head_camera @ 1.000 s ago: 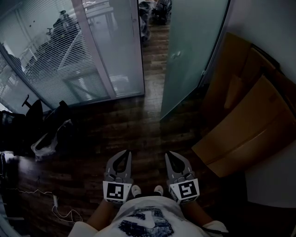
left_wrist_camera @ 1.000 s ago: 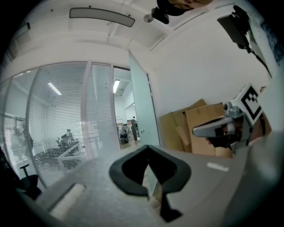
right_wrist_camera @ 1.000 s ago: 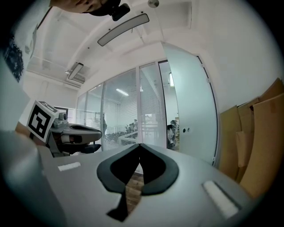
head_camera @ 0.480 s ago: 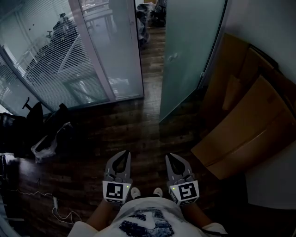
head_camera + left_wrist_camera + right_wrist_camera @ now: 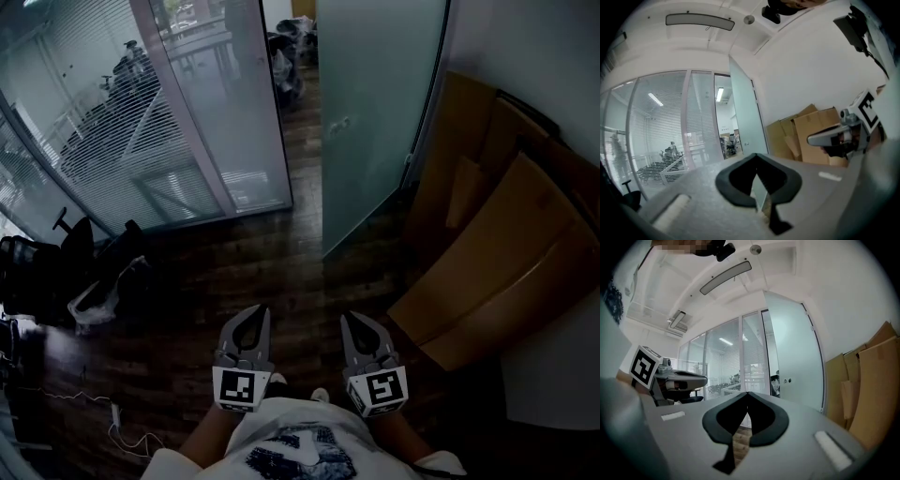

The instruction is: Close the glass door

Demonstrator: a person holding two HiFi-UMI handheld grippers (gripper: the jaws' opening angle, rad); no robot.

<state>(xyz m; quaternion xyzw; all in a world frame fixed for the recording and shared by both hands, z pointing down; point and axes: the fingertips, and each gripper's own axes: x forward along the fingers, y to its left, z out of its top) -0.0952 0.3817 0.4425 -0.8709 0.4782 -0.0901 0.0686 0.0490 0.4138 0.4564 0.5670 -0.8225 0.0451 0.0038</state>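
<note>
The frosted glass door (image 5: 375,112) stands swung open into the room, hinged at the right wall, with a small round lock (image 5: 339,122) near its free edge. Both grippers are held level low in front of me, well short of the door and touching nothing. My left gripper (image 5: 259,311) is shut with nothing between its jaws, and so is my right gripper (image 5: 349,319). In the left gripper view the door (image 5: 743,117) rises ahead beyond the shut left gripper (image 5: 757,155). In the right gripper view the door (image 5: 794,357) stands ahead and to the right of the shut right gripper (image 5: 747,393).
Large cardboard sheets (image 5: 497,253) lean on the right wall beside the door. A glass partition with blinds (image 5: 112,122) runs along the left. An office chair (image 5: 37,262), a white bag (image 5: 94,295) and a floor cable (image 5: 112,412) lie at left. Dark bags (image 5: 286,56) sit beyond the doorway.
I have stepped forward with both grippers, so the door and partition are nearer and larger in view. Both pairs of jaws stay shut, and the door has not swung.
</note>
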